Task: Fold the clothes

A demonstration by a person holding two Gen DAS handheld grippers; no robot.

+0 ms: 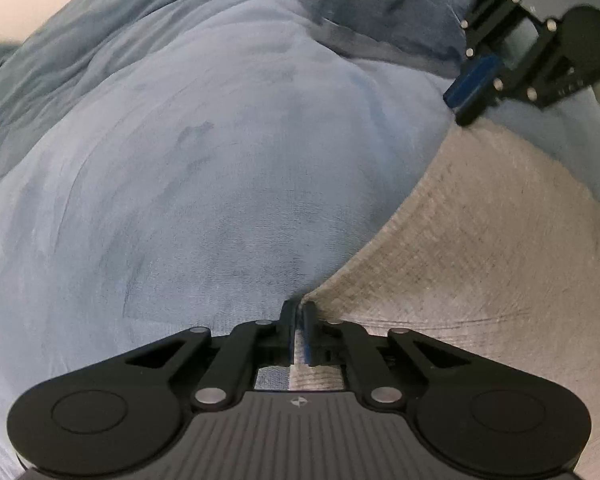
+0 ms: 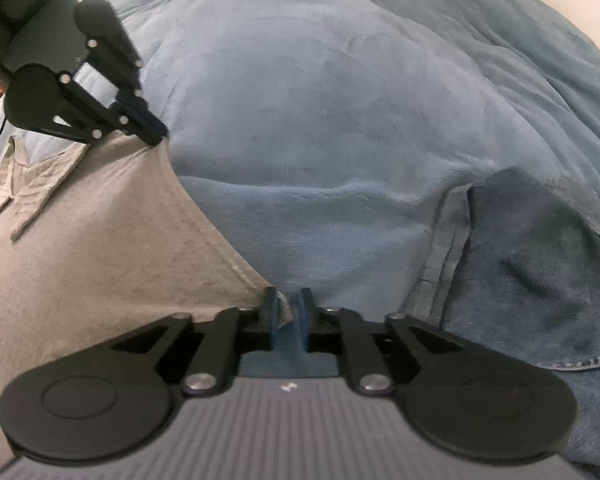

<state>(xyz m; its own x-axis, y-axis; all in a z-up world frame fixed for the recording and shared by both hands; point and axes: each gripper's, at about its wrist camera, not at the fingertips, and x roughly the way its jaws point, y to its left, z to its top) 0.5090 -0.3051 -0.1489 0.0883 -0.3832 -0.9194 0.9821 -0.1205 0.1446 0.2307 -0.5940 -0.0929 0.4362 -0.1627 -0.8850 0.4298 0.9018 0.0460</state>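
Note:
A grey collared shirt point(image 1: 480, 260) point(image 2: 80, 260) lies flat on a light blue fleece blanket point(image 1: 220, 160) point(image 2: 320, 120). My left gripper point(image 1: 299, 306) points down at one corner of the shirt's straight edge. Its jaws stand a narrow gap apart, with the grey cloth in the gap but not pinched. My right gripper point(image 2: 288, 294) is at the other corner of that edge. Its jaws are slightly apart, and the grey corner sits loose between them. Each gripper also shows in the other's view: the right gripper point(image 1: 480, 114) and the left gripper point(image 2: 156, 136).
A dark blue denim garment point(image 2: 520, 272) point(image 1: 360, 0) lies crumpled on the blanket to the right of the shirt's edge. The shirt's collar point(image 2: 24, 184) lies at the left. Dark furniture and clutter point(image 2: 28, 12) stand beyond the blanket's far left.

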